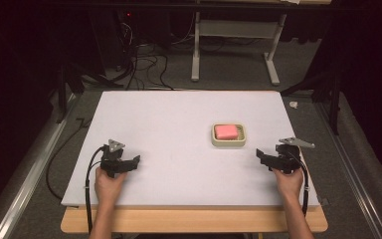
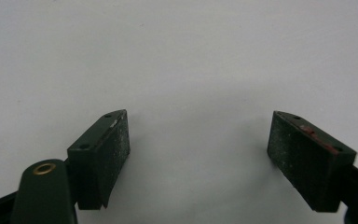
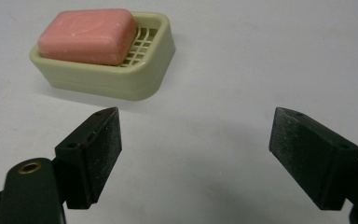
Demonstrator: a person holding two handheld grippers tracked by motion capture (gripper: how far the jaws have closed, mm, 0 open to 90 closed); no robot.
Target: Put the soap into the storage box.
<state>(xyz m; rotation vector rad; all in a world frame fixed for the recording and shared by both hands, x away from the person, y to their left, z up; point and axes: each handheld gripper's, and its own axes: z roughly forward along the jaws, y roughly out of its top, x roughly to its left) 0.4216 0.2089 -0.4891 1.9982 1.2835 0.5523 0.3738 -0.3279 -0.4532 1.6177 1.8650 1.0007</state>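
Observation:
A pink bar of soap (image 1: 226, 131) lies in a beige slotted soap dish (image 1: 229, 142) right of the middle of the white table. In the right gripper view the soap (image 3: 88, 36) fills the left part of the dish (image 3: 140, 77), which sits ahead and to the left of the jaws. My right gripper (image 1: 261, 156) rests low at the table's right, open and holding nothing, a short way from the dish. My left gripper (image 1: 133, 162) is near the front left, open over bare table (image 2: 196, 70), far from the dish.
The white board (image 1: 179, 119) lies on a wooden table whose front edge (image 1: 194, 221) shows below it. Cables (image 1: 139, 64) and a metal stand (image 1: 234, 45) are on the floor beyond. Dark rails run along both sides.

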